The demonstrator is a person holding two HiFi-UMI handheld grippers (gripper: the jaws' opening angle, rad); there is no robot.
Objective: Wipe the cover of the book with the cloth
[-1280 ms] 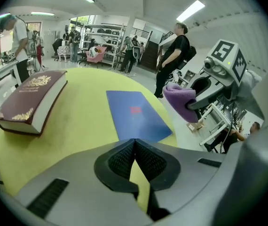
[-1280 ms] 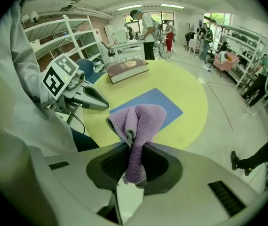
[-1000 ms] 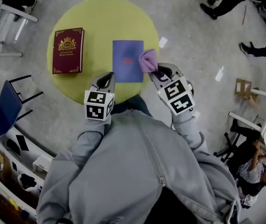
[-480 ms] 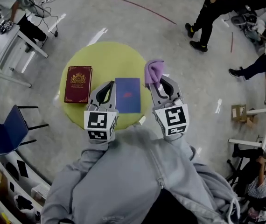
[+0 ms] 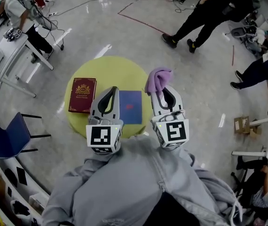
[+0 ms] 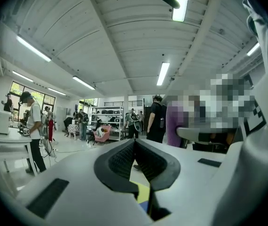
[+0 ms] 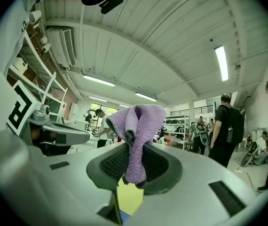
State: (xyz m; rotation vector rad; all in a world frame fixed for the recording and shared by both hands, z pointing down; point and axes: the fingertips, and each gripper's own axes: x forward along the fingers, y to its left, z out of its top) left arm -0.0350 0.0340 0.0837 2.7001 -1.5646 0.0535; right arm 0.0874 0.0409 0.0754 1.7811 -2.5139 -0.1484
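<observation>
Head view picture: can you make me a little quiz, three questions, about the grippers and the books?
1. Pick one: the right gripper is shut on A) a cup, B) a purple cloth, C) nothing.
2. True or false: the left gripper is shut and empty.
3. How many books lie on the yellow table?
Key: 1 B. 2 true. 3 two, a red book and a blue book.

Head view: steeply down on yellow table (image 5: 103,72). Gripper views: tilted up toward ceiling (image 6: 124,41); table sliver shared.
</observation>
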